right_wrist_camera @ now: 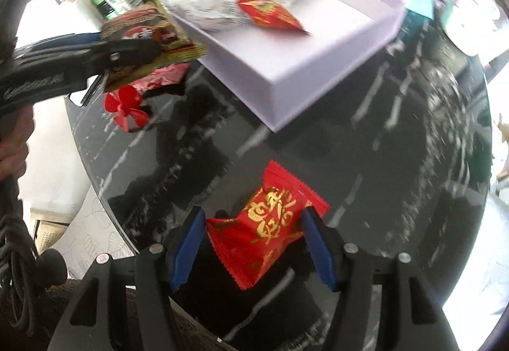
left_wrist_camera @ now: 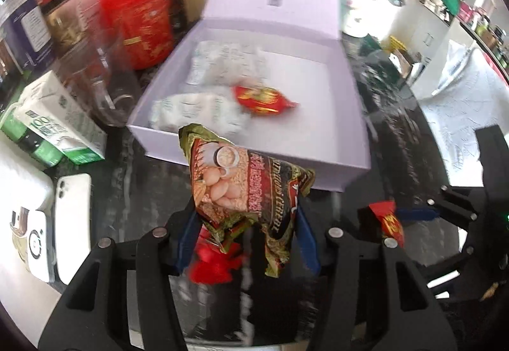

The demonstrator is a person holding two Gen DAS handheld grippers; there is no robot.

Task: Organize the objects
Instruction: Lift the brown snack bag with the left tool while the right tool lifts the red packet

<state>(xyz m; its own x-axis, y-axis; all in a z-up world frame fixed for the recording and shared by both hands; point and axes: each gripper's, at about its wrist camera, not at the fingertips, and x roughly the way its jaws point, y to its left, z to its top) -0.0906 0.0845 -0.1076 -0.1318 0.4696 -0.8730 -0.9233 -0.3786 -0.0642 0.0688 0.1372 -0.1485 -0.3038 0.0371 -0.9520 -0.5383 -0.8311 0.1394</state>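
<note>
My left gripper is shut on a green and gold snack packet, lifted above the dark table just in front of the open lilac box. That packet and the left gripper also show at the left of the right wrist view. My right gripper is shut on a red candy packet with gold lettering, held over the table; the same packet appears at the right of the left wrist view. Inside the box lie two white packets and a red one.
A red bow-shaped piece and a pink wrapper lie on the black marbled table. Left of the box stand a glass mug, a green and white carton, red tins and a white phone.
</note>
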